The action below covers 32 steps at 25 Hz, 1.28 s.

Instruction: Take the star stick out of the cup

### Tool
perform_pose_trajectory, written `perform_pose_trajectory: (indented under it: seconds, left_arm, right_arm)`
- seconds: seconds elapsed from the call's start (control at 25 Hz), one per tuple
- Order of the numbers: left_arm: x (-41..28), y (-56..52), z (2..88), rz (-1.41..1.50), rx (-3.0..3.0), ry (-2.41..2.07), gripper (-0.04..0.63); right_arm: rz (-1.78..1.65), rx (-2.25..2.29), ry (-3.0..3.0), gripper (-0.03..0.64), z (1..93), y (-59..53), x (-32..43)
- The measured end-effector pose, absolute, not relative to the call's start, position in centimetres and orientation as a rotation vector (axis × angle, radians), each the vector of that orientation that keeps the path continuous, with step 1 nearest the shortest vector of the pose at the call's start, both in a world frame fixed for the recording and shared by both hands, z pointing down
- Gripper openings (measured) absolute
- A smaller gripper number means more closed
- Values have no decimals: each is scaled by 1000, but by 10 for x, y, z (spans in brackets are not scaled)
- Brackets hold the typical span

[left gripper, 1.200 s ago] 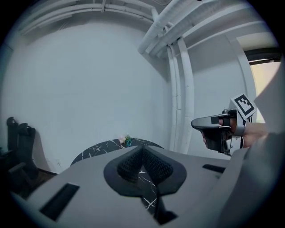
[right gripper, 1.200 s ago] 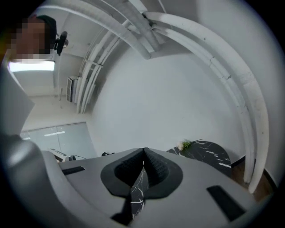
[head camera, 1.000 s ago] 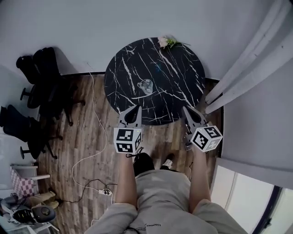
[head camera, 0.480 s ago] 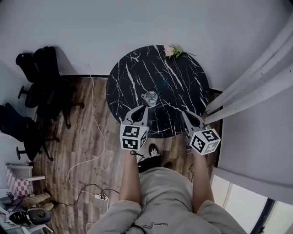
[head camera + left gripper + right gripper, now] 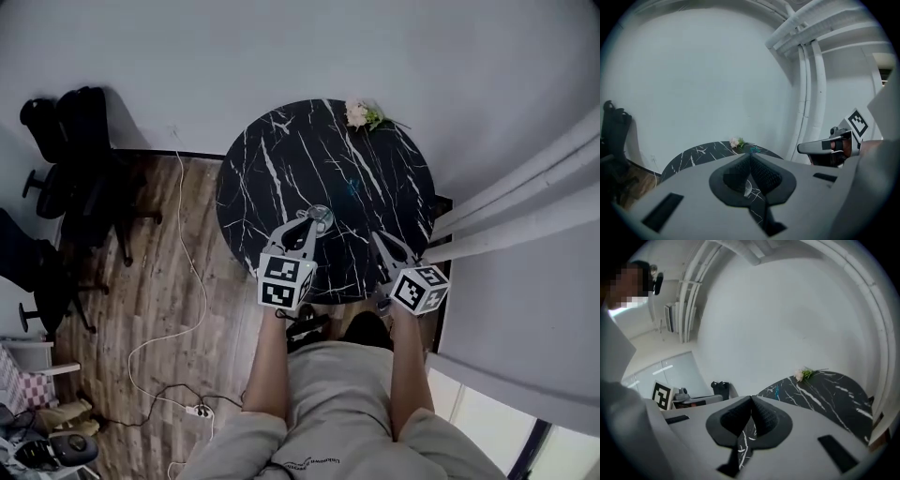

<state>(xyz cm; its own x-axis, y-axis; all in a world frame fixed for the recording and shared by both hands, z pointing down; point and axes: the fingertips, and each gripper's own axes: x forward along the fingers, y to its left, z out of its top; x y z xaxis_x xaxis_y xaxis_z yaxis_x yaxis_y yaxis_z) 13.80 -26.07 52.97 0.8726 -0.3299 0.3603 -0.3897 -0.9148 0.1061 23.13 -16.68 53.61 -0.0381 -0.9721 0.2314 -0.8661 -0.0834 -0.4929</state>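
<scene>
A clear glass cup [image 5: 321, 217] stands on the near half of the round black marble table [image 5: 281, 159]. A small teal star [image 5: 352, 187] shows just beyond it, up and to the right. Its thin stick is too faint to trace, so I cannot tell whether it rests in the cup. My left gripper [image 5: 307, 221] is shut and empty, its tips right beside the cup's near left rim. In the left gripper view the star [image 5: 753, 150] sits just above the shut tips [image 5: 750, 155]. My right gripper [image 5: 378, 238] is shut and empty over the table's near right edge.
A small bunch of pale flowers [image 5: 362, 114] lies at the table's far edge. Black office chairs [image 5: 66, 141] stand on the wood floor at the left, with a white cable [image 5: 187, 281] trailing past them. Grey curtains [image 5: 525, 206] hang close on the right.
The person has stepped closer to the table. Both grippers have moved forward over its near edge, and the left one has reached the cup.
</scene>
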Motion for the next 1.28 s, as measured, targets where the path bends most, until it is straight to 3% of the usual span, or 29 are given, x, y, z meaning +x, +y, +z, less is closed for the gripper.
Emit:
perform_pose_trajectory:
  seconds: [0.6,1.0,1.08,1.28]
  left_arm:
    - [92,-307,547,464,2699,-867,23]
    - [145,-311,556,530,2630,-977,23]
    - [152,-315,553,540,2619,-1009,23]
    - [161,-322,542,536,2582,-1108,23]
  right_arm:
    - [-1019,-1965,2039,34,583,-237,242]
    - [-1220,-1870,2105,38,610,-265,288]
    - [-1264,-1822,2140,145,615,-272,291]
    - [-1290,-1740,2227,149,618,-291,297]
